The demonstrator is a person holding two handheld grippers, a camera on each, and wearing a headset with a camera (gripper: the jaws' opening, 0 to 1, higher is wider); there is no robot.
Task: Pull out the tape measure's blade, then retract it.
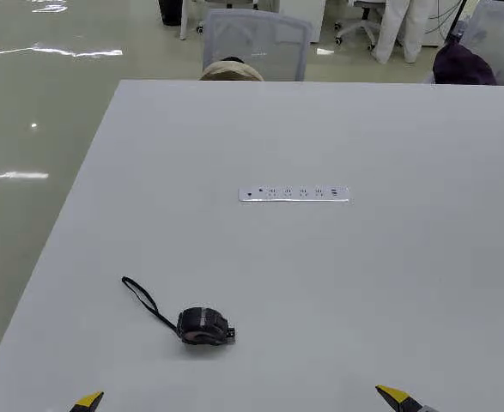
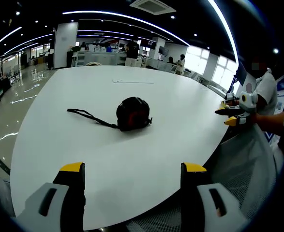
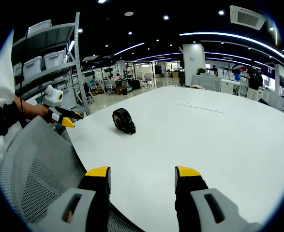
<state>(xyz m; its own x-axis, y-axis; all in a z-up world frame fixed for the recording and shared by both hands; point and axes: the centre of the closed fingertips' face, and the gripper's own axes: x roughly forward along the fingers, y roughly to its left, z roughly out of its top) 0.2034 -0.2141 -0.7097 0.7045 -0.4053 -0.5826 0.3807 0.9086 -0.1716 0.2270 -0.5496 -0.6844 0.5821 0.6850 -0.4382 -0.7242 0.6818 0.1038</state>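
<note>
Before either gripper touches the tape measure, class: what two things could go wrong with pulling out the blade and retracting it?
1. The tape measure lies loose on the smooth table. The left gripper and right gripper are both open and away from it, so a one-sided pull would likely drag it along rather than extend it.
2. Its strap trails off to one side, so jaws closing nearby could snag that instead.
</note>
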